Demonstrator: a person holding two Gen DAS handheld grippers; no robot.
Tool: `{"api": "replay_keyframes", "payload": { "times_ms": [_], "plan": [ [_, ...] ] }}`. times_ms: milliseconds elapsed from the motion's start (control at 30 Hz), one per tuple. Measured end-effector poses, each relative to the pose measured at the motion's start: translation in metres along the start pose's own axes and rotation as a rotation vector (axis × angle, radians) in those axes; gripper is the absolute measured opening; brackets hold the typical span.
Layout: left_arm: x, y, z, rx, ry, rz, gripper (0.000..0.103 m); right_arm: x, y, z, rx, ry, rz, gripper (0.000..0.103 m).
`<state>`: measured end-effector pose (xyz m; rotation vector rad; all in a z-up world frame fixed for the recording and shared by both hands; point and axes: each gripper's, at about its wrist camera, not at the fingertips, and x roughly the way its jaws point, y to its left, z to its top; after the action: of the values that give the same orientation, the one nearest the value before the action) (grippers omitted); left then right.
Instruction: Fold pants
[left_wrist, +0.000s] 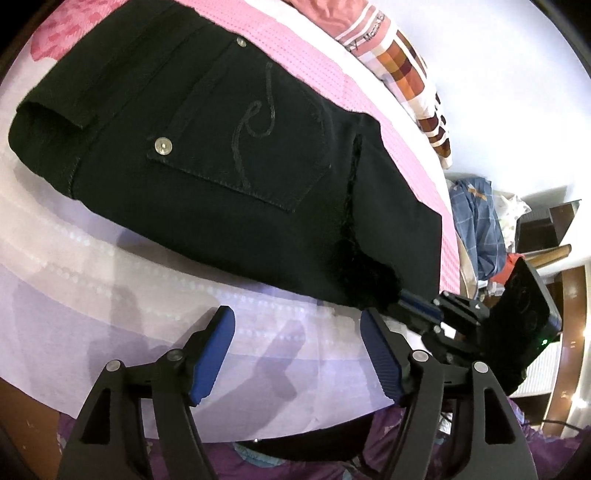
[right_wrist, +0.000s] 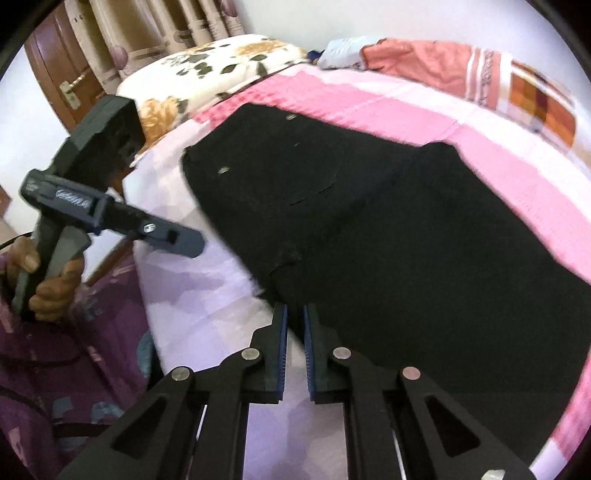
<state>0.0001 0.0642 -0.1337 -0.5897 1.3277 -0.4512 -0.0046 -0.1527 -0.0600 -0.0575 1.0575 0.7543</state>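
Black pants (left_wrist: 229, 158) lie folded lengthwise on the bed, back pocket and rivets up; they also fill the middle of the right wrist view (right_wrist: 388, 240). My left gripper (left_wrist: 297, 321) is open and empty, just short of the pants' near edge at the crotch. My right gripper (right_wrist: 294, 314) has its blue pads (right_wrist: 282, 339) close together at the pants' near edge by the crotch; a narrow gap shows between them and no cloth is clearly pinched. The right gripper also shows in the left wrist view (left_wrist: 410, 301), its tip touching the crotch seam. The left gripper shows in the right wrist view (right_wrist: 192, 243), held in a hand.
The bed has a pink and lilac sheet (left_wrist: 92, 280). A folded pink and checked blanket (right_wrist: 480, 77) lies at the far side, a floral pillow (right_wrist: 207, 74) at the head. A door (right_wrist: 55, 66) and clothes on furniture (left_wrist: 480, 221) stand beyond the bed.
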Motion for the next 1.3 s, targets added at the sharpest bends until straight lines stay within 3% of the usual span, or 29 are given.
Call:
{"api": "replay_keyframes", "payload": {
  "times_ms": [133, 233, 267, 300, 333, 400, 533, 633, 833, 1000, 1233, 1300],
  "plan": [
    [-0.001, 0.000, 0.001, -0.002, 0.009, 0.006, 0.071, -0.003, 0.004, -0.007, 0.085, 0.005, 0.134, 0.010],
    [-0.005, -0.002, 0.003, 0.009, 0.007, 0.017, 0.072, -0.019, -0.016, -0.016, 0.301, -0.054, 0.239, 0.018],
    [-0.007, -0.003, 0.003, 0.013, 0.007, 0.019, 0.072, -0.021, -0.033, -0.023, 0.447, -0.052, 0.303, 0.030],
    [-0.009, -0.003, 0.005, 0.016, 0.009, 0.020, 0.072, -0.021, -0.043, -0.028, 0.539, -0.048, 0.344, 0.036],
    [-0.010, -0.003, 0.006, 0.018, 0.010, 0.019, 0.072, -0.020, -0.063, -0.044, 0.731, -0.074, 0.435, 0.041],
    [-0.013, -0.002, 0.008, 0.022, 0.010, 0.015, 0.073, -0.014, -0.078, -0.062, 0.914, -0.102, 0.541, 0.041],
    [-0.016, 0.004, 0.009, 0.007, 0.002, 0.003, 0.074, 0.006, -0.086, -0.085, 1.149, -0.099, 0.581, 0.044],
    [-0.018, 0.009, 0.008, -0.023, 0.006, -0.013, 0.074, 0.018, -0.080, -0.086, 1.205, -0.079, 0.562, 0.048],
    [-0.023, 0.012, 0.009, -0.053, -0.002, -0.034, 0.074, 0.022, -0.073, -0.068, 1.237, -0.123, 0.584, 0.048],
    [-0.024, 0.010, 0.006, -0.054, 0.000, -0.040, 0.076, 0.021, -0.074, -0.065, 1.270, -0.129, 0.523, 0.047],
    [-0.023, 0.010, 0.004, -0.068, 0.022, -0.055, 0.076, 0.035, -0.079, -0.078, 1.428, -0.190, 0.591, 0.048],
    [-0.024, 0.010, 0.004, -0.071, 0.022, -0.059, 0.076, 0.032, -0.079, -0.075, 1.420, -0.203, 0.560, 0.042]
  ]
}}
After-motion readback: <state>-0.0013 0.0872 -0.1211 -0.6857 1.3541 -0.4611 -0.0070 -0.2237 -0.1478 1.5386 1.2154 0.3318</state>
